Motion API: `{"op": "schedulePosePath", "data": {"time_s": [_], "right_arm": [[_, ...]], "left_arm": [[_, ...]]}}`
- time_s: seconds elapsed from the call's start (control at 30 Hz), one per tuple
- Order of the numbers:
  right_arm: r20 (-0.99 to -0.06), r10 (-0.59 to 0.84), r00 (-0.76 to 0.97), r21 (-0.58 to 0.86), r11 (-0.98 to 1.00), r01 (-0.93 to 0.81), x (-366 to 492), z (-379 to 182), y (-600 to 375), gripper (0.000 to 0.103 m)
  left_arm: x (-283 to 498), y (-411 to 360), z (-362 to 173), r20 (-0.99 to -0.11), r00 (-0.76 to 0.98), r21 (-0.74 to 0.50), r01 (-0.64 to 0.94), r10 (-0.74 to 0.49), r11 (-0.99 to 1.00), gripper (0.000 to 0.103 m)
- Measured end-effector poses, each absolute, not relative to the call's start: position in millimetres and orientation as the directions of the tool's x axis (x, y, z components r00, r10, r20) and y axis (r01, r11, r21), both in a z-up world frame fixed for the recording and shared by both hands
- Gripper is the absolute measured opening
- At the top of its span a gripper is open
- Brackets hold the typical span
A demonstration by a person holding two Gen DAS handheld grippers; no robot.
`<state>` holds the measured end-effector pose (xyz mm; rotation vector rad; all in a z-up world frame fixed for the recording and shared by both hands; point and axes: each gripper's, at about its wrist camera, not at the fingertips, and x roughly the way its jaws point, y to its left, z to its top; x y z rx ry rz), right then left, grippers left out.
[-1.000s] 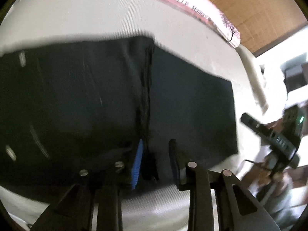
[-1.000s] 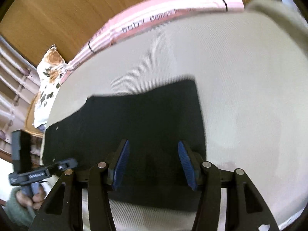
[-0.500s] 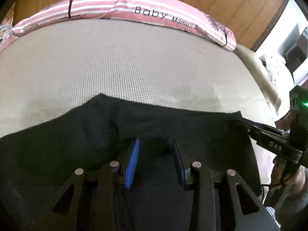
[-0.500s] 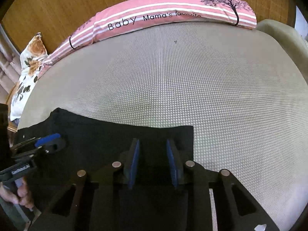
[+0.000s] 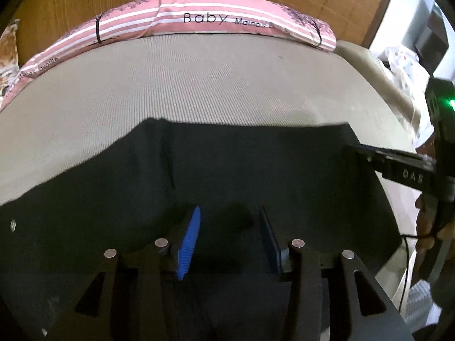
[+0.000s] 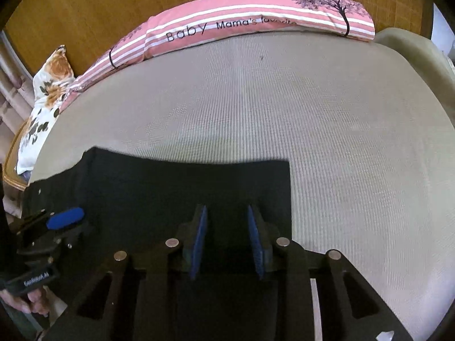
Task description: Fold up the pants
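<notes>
Left wrist view shows the bed (image 5: 227, 85) bearing the black pants (image 5: 256, 170) flat near its front edge, a fold seemingly just laid, with the left gripper (image 5: 230, 238) just opening over the cloth and the right gripper (image 6: 227, 238) standing apart, clamping nothing, so next comes regrasping an edge.

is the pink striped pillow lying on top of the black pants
No. The pink striped pillow lies along the far edge of the mattress, well apart from the black pants at the near edge.

Beige woven mattress (image 6: 312, 119), pink striped "Baby" bolster (image 6: 227, 22) along wooden headboard (image 6: 113, 0), floral pillow (image 6: 45, 99)
</notes>
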<state>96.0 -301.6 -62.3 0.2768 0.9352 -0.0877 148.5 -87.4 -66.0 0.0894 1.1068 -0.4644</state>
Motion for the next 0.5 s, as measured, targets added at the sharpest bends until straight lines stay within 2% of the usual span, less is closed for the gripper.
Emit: {"op": "schedulePosePath", "data": {"time_s": [0.5], "right_arm": [[-0.825,0.084,0.559,0.231,0.953,0.198,24,-74,-274,0.032]], "left_arm": [[92,-78,-70,-0.888,0.394,-0.057,0.416,-0.236,0.908,0.046]]}}
